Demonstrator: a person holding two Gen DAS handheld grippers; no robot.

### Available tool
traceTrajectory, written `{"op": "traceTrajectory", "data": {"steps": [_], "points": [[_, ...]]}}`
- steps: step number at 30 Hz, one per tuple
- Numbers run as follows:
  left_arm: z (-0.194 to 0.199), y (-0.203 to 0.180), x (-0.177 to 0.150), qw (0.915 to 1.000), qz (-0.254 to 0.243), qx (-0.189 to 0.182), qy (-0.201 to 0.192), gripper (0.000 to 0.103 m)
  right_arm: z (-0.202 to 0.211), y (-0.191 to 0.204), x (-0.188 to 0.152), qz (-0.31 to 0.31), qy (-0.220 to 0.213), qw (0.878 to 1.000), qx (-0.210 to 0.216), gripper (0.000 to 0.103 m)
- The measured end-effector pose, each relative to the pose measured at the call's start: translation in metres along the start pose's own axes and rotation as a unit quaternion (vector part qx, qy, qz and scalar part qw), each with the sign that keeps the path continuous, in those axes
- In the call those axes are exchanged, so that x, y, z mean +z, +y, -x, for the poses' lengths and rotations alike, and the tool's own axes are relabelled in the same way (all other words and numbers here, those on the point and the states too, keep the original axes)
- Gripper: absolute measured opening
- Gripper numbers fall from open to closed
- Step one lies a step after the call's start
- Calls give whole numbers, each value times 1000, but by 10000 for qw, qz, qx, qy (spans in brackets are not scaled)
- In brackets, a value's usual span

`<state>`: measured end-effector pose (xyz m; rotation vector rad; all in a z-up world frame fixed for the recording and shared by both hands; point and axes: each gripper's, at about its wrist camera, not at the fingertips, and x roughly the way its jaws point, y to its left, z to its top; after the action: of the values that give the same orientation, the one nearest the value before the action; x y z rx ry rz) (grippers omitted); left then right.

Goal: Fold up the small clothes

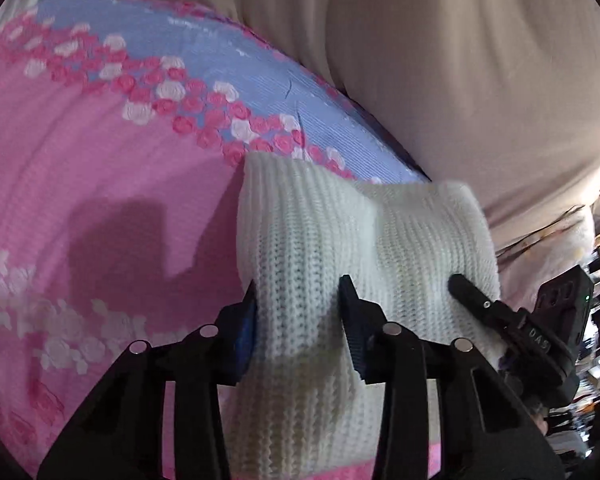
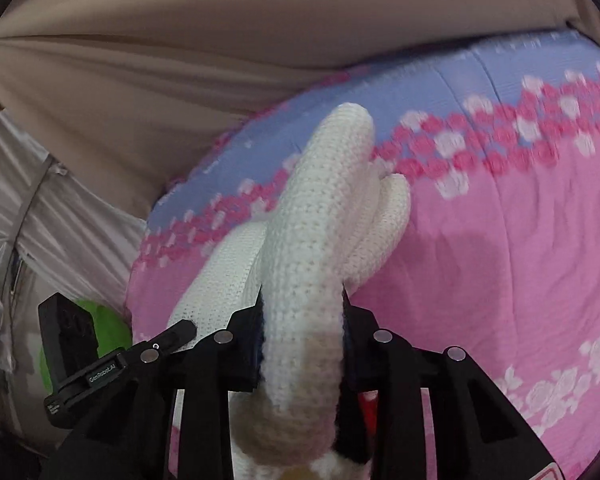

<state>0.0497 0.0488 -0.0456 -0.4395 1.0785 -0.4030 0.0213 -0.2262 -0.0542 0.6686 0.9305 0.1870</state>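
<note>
Both grippers, left gripper (image 1: 298,292) and right gripper (image 2: 302,300), clamped on white knit garment (image 1: 340,240), long axis running straight ahead over pink bedspread (image 1: 80,160).

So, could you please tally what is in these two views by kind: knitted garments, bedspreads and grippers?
White knitted garment: 1
Pink and blue floral bedspread: 1
Grippers: 2, the left gripper and the right gripper, each closed on the garment
Total: 4
</note>
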Motion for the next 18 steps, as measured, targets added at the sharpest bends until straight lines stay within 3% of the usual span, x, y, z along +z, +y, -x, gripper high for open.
{"op": "traceTrajectory", "data": {"steps": [2, 4, 6, 9, 12, 16, 17, 18], "points": [[-24, 6, -4, 9987, -165, 412, 265, 44, -26, -27, -3, -206, 335, 9986, -345, 37], [-47, 18, -14, 9954, -165, 714, 610, 50, -58, -67, -14, -576, 960, 9882, -1047, 39], [-28, 15, -21, 9969, -202, 678, 354, 49, -41, -77, -19, -1064, 682, 9902, -588, 43], [6, 3, -33, 9961, -493, 732, 91, 54, 14, -49, -23, -670, 142, 9965, -485, 47], [29, -10, -54, 9930, -877, 793, 36, 61, 40, -23, -52, -242, 365, 9987, -264, 47], [10, -15, -82, 9889, -1084, 921, 425, 61, 16, -22, -99, -45, 953, 9945, -439, 47], [3, -12, -87, 9881, -1037, 1011, 518, 60, 5, -23, -101, -83, 1023, 9935, -499, 39], [-5, -8, -91, 9871, -948, 1140, 602, 60, 0, -27, -103, -149, 1053, 9931, -499, 11]]}}
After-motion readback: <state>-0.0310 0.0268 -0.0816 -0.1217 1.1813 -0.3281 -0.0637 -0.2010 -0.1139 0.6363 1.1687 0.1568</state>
